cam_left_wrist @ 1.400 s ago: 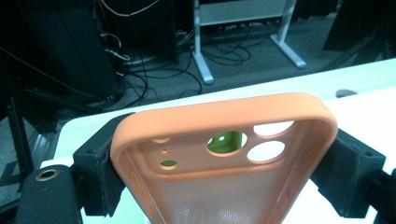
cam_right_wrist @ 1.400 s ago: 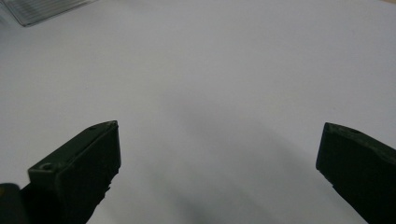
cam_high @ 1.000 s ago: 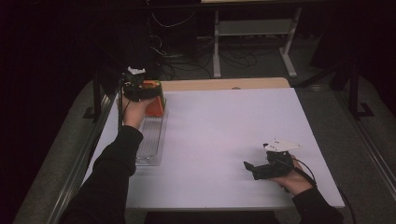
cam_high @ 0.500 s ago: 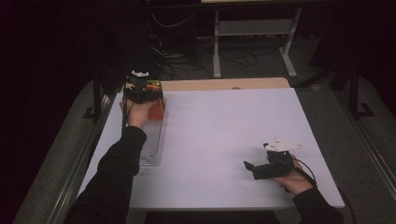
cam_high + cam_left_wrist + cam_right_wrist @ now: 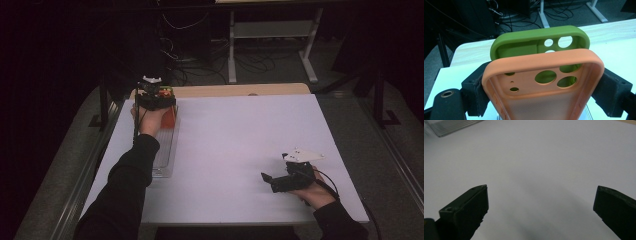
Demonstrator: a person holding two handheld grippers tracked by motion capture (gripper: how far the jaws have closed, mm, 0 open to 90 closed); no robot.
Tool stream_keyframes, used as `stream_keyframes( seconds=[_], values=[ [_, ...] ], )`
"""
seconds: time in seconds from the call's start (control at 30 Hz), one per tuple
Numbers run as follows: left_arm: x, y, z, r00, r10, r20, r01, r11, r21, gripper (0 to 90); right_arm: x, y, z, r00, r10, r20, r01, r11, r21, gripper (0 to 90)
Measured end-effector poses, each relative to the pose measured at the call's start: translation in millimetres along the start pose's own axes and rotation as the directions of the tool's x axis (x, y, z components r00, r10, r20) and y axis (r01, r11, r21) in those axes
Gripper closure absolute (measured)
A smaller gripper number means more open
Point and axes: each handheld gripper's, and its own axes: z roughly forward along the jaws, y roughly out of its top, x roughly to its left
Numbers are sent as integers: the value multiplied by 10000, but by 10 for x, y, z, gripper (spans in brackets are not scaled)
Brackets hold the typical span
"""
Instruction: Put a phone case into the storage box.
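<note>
Your left gripper's (image 5: 541, 100) jaws have just been easing apart around the orange phone case (image 5: 544, 82), pads at its long side edges. The case is standing upright just in front of the green case (image 5: 524, 45). Your right gripper's (image 5: 280, 181) jaws are standing spread and empty, well apart from the orange case.

A dark room — cables (image 5: 187, 65) tangle on the grey floor (image 5: 280, 70) beyond the white counter (image 5: 240, 145), beside a pale desk frame (image 5: 272, 32).

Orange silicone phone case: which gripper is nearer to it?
Left. The left gripper has the orange silicone phone case between its pads; its jaws have just been opening. The right gripper rests far across the table.
</note>
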Motion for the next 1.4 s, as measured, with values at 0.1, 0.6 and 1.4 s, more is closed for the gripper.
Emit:
stream_keyframes(
  seconds=[0.1,0.6,1.4],
  values=[
    [-9,0,20,9999,138,-102,-139,9999,-96,134,5,2,-4,10000,23,-25,-23,10000,-11,0],
    [18,4,62,9997,-166,-185,155,9982,-580,40,3,3,-7,10000,73,-54,-73,10000,-25,0],
    [114,38,-309,9882,321,1497,-248,9984,-505,0,7,-15,-19,10000,11,-50,-11,10000,-20,0]
  ],
)
